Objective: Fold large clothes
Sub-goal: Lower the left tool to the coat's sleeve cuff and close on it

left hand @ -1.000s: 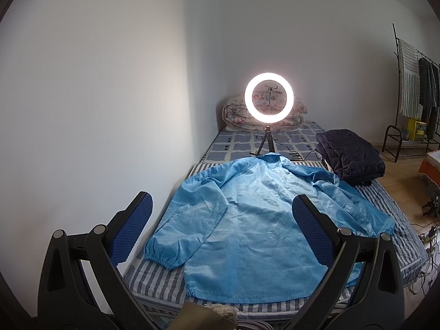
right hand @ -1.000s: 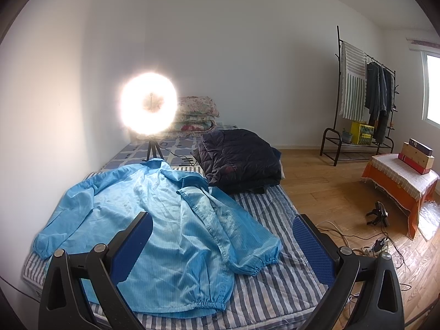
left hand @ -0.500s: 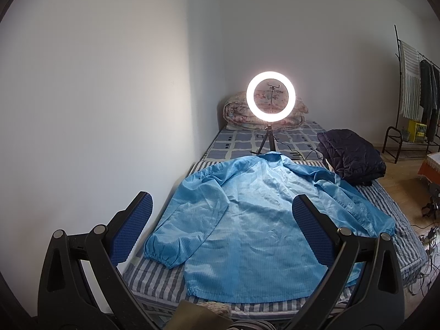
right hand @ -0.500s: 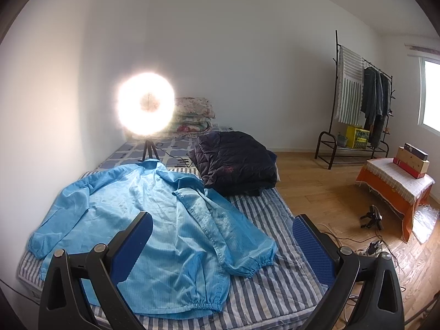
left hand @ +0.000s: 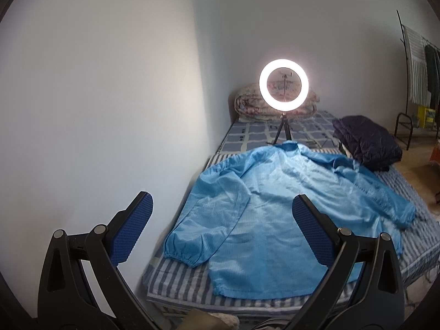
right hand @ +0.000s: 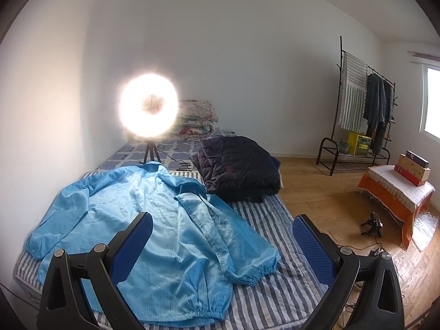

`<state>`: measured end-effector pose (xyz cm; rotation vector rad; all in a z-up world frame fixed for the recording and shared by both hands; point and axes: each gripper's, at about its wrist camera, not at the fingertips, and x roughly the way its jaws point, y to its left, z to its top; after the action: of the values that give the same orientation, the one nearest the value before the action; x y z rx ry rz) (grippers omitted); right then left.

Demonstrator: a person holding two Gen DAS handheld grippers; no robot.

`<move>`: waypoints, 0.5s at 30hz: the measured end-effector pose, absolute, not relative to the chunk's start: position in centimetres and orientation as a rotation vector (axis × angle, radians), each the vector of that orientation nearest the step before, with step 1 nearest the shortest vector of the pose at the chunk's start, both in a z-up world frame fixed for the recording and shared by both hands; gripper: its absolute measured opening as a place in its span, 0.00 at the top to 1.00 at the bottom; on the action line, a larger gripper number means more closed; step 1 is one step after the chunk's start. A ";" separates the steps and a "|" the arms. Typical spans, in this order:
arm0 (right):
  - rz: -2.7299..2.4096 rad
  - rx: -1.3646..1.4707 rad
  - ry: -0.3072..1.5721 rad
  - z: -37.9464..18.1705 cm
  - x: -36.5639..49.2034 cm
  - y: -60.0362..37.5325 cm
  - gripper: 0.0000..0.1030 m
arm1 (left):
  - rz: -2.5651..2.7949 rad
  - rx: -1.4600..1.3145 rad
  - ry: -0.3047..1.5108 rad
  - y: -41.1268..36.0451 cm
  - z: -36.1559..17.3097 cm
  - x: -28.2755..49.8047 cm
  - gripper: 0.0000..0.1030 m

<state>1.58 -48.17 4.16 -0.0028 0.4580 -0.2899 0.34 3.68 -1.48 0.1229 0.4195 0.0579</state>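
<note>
Clearly, we hold both tools raised in the air at the foot end of the bed (right hand: 264, 220), each aimed forward and slightly down over the mattress. Our left gripper (left hand: 221, 214) has its two blue-padded fingers (left hand: 137, 220) spread wide with nothing between them, and it points toward the wall-side half of the bed. Our right gripper (right hand: 221, 233) is likewise spread wide and empty, its fingers (right hand: 310, 244) framing the room-side edge of the mattress and the wooden floor (right hand: 330, 200) beyond. Neither tool touches any cloth.

We count one light blue coat (left hand: 275, 206), the garment to be folded. It lies spread out flat on the striped sheet, collar toward the far end and hem toward us, with both sleeves out to the sides; the cuff nearest the wall lies close to the mattress edge, and the other sleeve lies angled toward the room side.

We also count one dark jacket (right hand: 239, 165) bundled just beyond the coat on the room side, one lit ring light (left hand: 283, 87) on a small tripod behind the collar, and one stack of folded floral bedding (right hand: 196, 121) at the far end. One clothes rack (right hand: 357, 110) stands against the far wall, and one low table (right hand: 396, 189) with an orange cloth carries boxes.
</note>
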 end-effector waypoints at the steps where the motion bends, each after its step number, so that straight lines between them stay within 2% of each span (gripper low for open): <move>1: -0.281 -0.004 0.451 4.2 2.0 -48.0 0.00 | 0.075 0.128 0.422 4.3 -2.0 0.5 0.00; 8: -0.223 -0.059 0.364 4.6 5.9 -46.4 0.00 | 0.150 0.125 0.468 8.6 -6.1 1.4 0.01; 10: -0.216 -0.090 0.327 4.6 7.1 -45.8 0.00 | 0.142 0.082 0.489 10.3 -7.6 1.7 0.07; 12: -0.195 -0.134 0.315 4.8 8.6 -44.9 0.00 | 0.127 0.021 0.539 11.8 -9.1 2.3 0.19; 15: -0.131 -0.177 0.325 4.9 10.9 -43.2 0.00 | 0.133 -0.050 0.595 13.7 -11.3 3.1 0.21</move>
<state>10.93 -43.24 4.92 -0.1766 0.3245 -0.1309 3.11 13.72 -11.34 -0.0502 0.5949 0.1329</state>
